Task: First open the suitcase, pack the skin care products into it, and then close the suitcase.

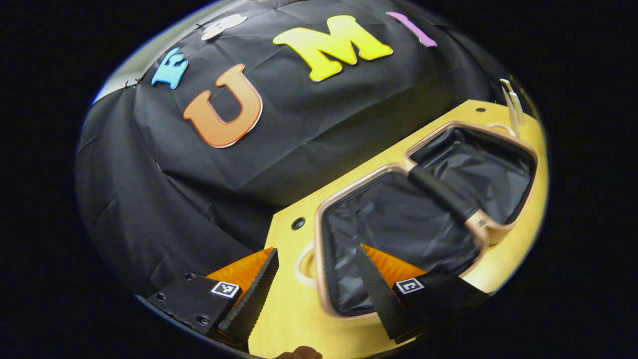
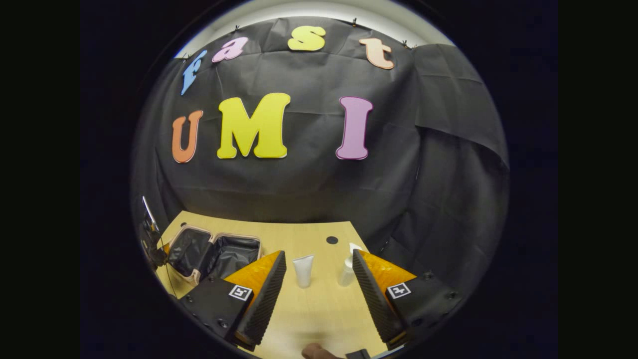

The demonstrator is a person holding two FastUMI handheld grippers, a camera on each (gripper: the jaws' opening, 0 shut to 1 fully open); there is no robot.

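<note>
My left gripper (image 1: 314,289) hovers with its jaws spread wide above the near left corner of the suitcase (image 1: 423,214). The suitcase lies fully open on the yellow table (image 1: 294,309), both halves lined in black fabric, a hinge strap (image 1: 443,192) between them. A ring handle (image 1: 304,269) projects from its near left side. Two white upright items (image 1: 513,104) stand at the far right.

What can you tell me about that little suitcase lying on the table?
The suitcase is small, with a pale pinkish shell and rim. It lies fully open on the yellowish wooden table, both halves flat and side by side, joined at a middle hinge. Each half is lined with crinkly black fabric and looks empty. A looped handle shows at its near end. In the right gripper view it sits at the table's left side.
</note>
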